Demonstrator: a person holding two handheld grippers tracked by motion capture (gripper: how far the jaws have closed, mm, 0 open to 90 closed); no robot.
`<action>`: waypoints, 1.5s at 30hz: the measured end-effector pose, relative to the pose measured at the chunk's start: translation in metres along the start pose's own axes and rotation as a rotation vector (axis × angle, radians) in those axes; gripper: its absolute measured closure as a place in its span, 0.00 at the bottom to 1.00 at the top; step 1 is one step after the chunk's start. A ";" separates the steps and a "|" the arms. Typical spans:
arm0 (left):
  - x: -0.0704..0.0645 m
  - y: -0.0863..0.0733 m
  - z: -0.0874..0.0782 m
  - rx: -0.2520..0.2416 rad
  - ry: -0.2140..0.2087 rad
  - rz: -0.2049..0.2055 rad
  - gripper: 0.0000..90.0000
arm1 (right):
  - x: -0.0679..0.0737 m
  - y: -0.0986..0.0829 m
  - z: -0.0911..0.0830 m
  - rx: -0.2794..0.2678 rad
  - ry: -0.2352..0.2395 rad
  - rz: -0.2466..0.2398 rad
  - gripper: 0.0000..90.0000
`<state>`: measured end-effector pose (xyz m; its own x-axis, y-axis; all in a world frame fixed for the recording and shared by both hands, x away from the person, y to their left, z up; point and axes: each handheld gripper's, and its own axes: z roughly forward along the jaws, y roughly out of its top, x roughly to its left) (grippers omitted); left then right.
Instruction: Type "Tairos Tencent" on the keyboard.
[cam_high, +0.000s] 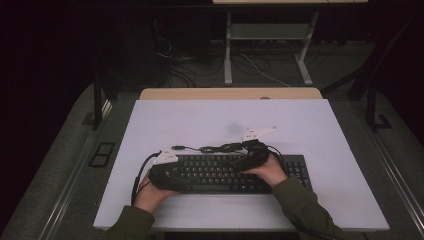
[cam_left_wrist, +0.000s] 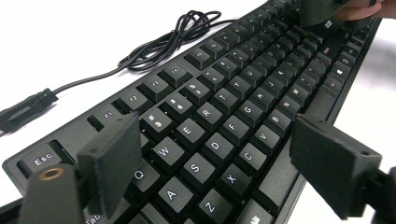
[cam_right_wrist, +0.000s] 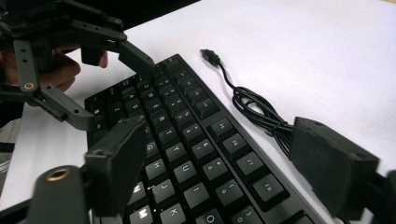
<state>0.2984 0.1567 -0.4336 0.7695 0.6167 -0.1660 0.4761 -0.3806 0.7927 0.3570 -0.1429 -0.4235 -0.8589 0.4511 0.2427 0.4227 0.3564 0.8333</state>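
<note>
Keyboard: flat on white tabletop, near its front edge.
Cable: coiled just behind keyboard (plug lying free).
Left gripper: jaws wide apart, holding nothing, over keyboard's Esc end.
Right gripper: jaws wide, nothing held, straddling keyboard's rear edge.

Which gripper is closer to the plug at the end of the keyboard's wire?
Left. The left gripper hovers over the keyboard's left end, just in front of the plug. The right gripper is over the keyboard's right half, farther along the wire.
</note>
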 end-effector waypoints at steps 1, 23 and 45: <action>0.000 0.000 0.000 -0.001 0.000 0.000 0.15 | 0.000 0.000 0.001 0.001 0.005 -0.004 0.24; -0.002 0.001 0.004 -0.005 0.019 0.008 0.00 | 0.000 0.000 0.012 0.074 0.076 -0.001 0.84; -0.002 -0.001 0.005 0.003 0.007 0.014 0.00 | 0.002 -0.005 0.017 0.180 0.086 -0.060 0.99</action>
<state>0.2987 0.1523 -0.4366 0.7730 0.6163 -0.1506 0.4665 -0.3912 0.7933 0.3580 -0.1300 -0.4359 -0.9023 0.3556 0.2435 0.4084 0.5247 0.7470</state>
